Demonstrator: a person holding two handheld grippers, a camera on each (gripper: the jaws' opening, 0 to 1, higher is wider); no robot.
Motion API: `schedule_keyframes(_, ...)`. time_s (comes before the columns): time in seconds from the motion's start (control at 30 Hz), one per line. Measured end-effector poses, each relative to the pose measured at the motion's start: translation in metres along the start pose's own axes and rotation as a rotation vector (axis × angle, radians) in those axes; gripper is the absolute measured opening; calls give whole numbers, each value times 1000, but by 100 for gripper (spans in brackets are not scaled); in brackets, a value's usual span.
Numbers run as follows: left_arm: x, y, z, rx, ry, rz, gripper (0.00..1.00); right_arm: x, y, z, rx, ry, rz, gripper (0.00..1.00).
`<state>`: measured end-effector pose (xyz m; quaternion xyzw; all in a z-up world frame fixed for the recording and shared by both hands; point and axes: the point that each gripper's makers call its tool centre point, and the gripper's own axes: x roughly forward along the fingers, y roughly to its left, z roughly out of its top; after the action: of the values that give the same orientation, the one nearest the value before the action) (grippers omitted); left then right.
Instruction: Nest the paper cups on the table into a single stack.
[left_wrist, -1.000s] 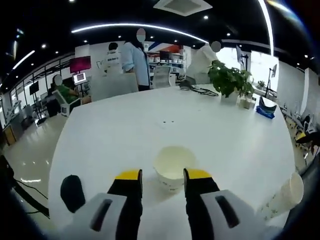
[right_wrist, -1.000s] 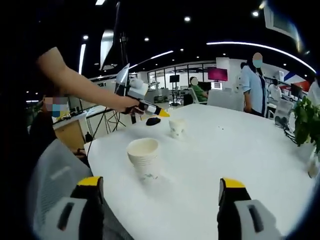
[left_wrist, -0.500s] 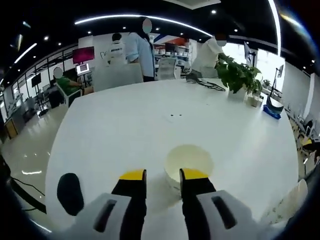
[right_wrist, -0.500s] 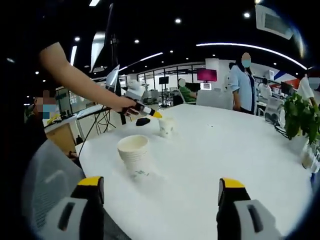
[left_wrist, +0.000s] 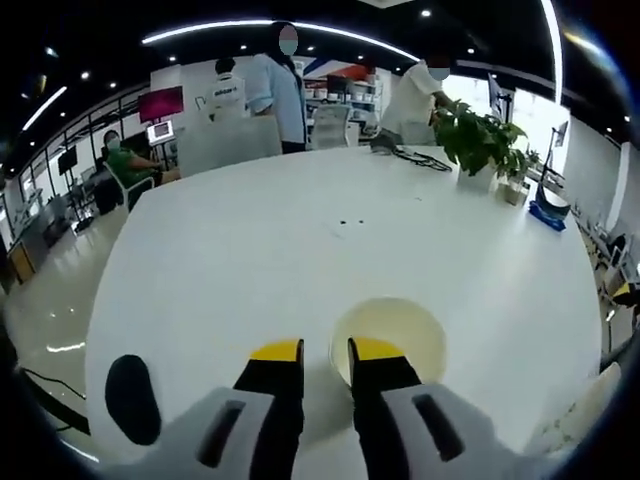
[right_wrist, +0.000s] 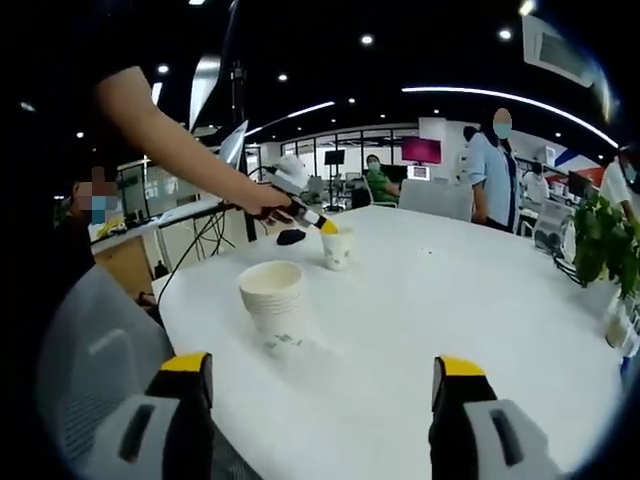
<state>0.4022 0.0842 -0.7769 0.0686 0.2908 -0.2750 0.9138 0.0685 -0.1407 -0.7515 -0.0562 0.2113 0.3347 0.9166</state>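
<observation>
In the left gripper view, the left gripper (left_wrist: 325, 350) is low over the white table (left_wrist: 300, 240), near its near edge, and its fingers are almost pressed together on the near rim of a single cup (left_wrist: 392, 335). One yellow tip is outside the rim and the other seems to be just inside it, so the fingers pinch the cup wall. The cup stands upright and its open mouth faces up. A dark mouse (left_wrist: 131, 398) lies near the left edge of the table, left of the gripper. A plant (left_wrist: 478, 138) stands at the far right side of the table, and some people stand behind the far edge. In the right gripper view, the right gripper (right_wrist: 325, 368) has its fingers spread wide and holds nothing; it is above the near edge of the table (right_wrist: 480, 290). A stack (right_wrist: 275, 308) of cups stands upright near the left edge of the table. Farther along this edge stands the cup (right_wrist: 337, 246), and the left gripper (right_wrist: 322, 226) touches its rim, held by the person's hand (right_wrist: 262, 201). The stack and the cup are apart from each other.
</observation>
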Motion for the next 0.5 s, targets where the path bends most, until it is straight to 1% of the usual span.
schedule_keyframes(0.1,2,-2,-1,10,7,-6,11,0,1,-1,-4,10,1,90)
schedule_keyframes(0.27,3,-7,-2,19,13,-15,3,0,0,0,-4,12,-3,89)
schedule_keyframes(0.43,3,-10,0,4,7,-19,1,0,-1,0,-1,9,-8,89)
schedule_keyframes(0.5,3,-8,1,4,6,-16,0,0,-1,1,-1,9,-8,89)
